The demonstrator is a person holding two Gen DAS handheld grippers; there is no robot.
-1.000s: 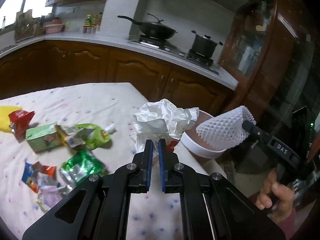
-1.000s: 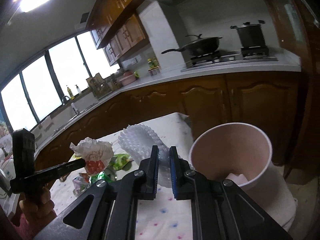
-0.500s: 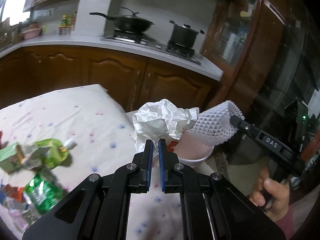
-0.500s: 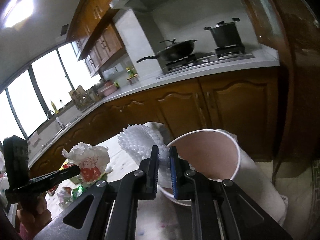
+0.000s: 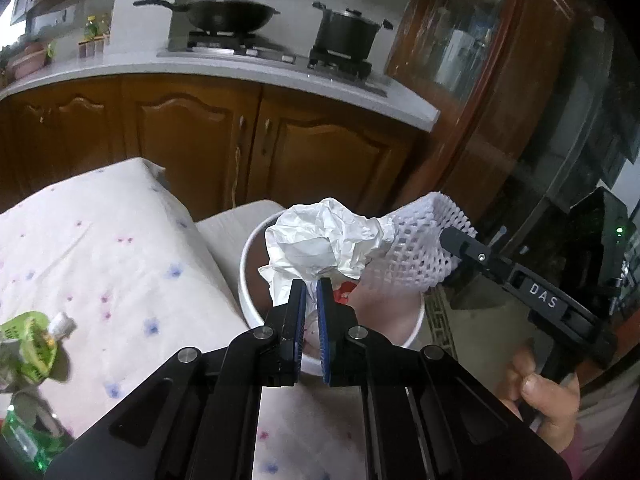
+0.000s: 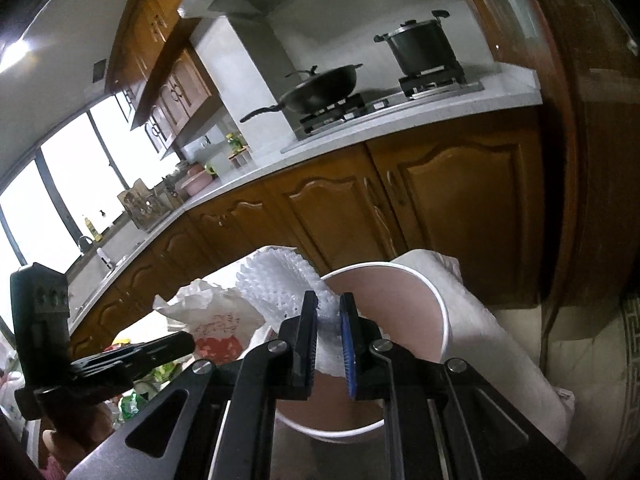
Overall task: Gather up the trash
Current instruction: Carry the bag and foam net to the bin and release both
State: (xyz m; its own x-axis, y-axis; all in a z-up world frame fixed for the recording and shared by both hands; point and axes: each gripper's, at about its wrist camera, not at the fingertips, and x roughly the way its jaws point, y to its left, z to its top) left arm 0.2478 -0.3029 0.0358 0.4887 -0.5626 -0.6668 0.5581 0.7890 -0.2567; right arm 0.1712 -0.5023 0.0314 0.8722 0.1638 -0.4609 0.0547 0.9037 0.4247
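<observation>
Left gripper (image 5: 311, 286): clamped on crumpled paper (image 5: 320, 240), frame centre, over the bin (image 5: 250, 256)
Right gripper (image 6: 328, 312): pinching white foam net (image 6: 276, 280), over the same bin's rim

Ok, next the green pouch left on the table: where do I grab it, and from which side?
Grip the green pouch by its flat crumpled body, not the small white spout at its upper right. It lies flat on the table, so come from above with the jaws across the body; once emptied, the left gripper looks nearer.
</observation>
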